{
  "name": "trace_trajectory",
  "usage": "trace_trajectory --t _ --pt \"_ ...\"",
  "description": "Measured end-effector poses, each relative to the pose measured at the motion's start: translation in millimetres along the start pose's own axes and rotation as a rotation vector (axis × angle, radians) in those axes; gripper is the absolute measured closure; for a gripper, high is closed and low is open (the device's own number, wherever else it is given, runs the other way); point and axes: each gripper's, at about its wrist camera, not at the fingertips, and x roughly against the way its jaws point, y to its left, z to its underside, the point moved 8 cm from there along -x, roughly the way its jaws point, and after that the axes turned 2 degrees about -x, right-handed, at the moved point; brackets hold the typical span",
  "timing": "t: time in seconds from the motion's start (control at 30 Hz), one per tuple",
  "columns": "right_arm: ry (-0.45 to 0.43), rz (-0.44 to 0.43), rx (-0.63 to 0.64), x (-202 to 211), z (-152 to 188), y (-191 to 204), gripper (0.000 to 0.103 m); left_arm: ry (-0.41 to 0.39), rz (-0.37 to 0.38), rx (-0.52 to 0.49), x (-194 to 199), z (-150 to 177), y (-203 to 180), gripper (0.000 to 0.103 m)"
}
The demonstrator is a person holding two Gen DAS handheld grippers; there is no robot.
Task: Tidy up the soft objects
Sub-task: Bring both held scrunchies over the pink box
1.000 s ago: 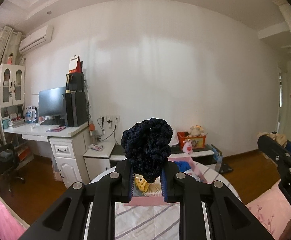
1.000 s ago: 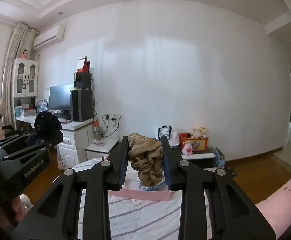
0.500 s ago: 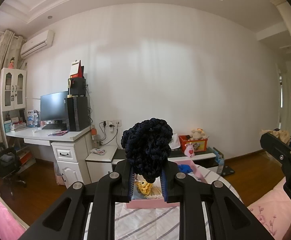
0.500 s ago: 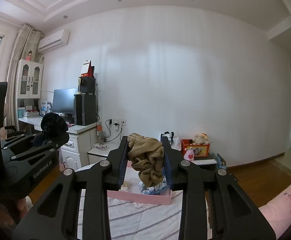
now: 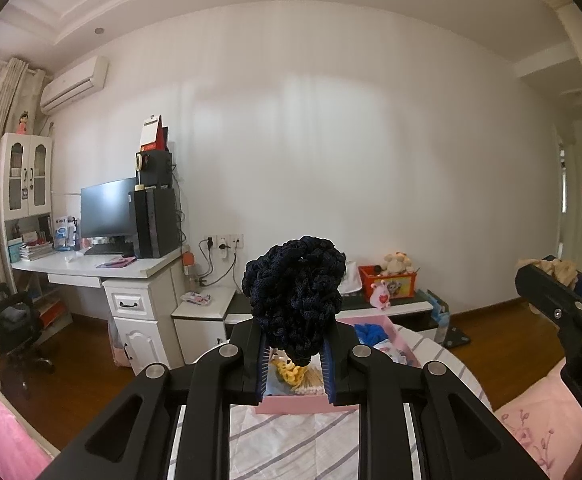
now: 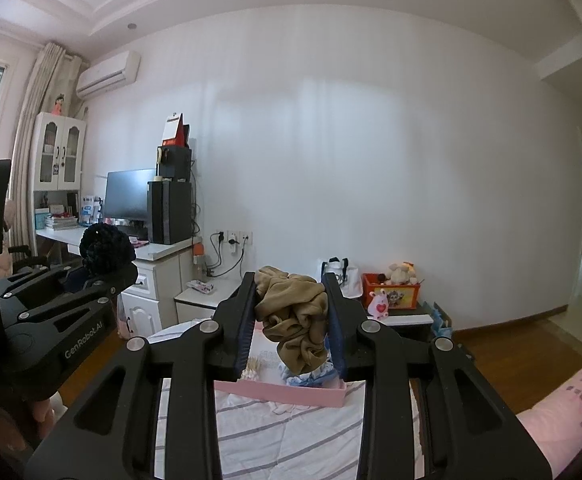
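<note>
From the left wrist camera we see our left gripper (image 5: 295, 354) clamped on a dark navy knitted scrunchie (image 5: 294, 295), which bulges up above the two fingers and is lifted clear of the bed. Below and beyond the fingertips sits a pink storage box (image 5: 291, 403) on the striped white bedsheet (image 5: 291, 440); a yellow scrunchie (image 5: 289, 372) lies in its near compartment and a blue scrunchie (image 5: 369, 332) lies farther back. At the right edge our right gripper (image 5: 551, 280) reaches in, a bit of tan fabric showing at its tip. A white desk (image 5: 103, 270) with a monitor (image 5: 109, 208) stands against the wall at the left.

From the right wrist camera, our right gripper (image 6: 291, 312) is closed on a tan scrunchie (image 6: 295, 320), pinched between both pads and hanging above the pink storage box (image 6: 279, 394), held just over its far part. The left gripper (image 6: 111, 276) shows at the left, carrying the dark navy knitted scrunchie (image 6: 107, 246) at its tip. A red toy bin (image 6: 391, 290) sits by the wall.
</note>
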Motion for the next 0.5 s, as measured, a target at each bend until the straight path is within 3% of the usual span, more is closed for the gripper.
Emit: trace_trajectory --t 0.5 --pt "0.054 -0.013 -0.02 -40.3 1.3 -5.0 0.074 0.067 0.006 -0.012 -42.2 -10.1 0.4 0.085"
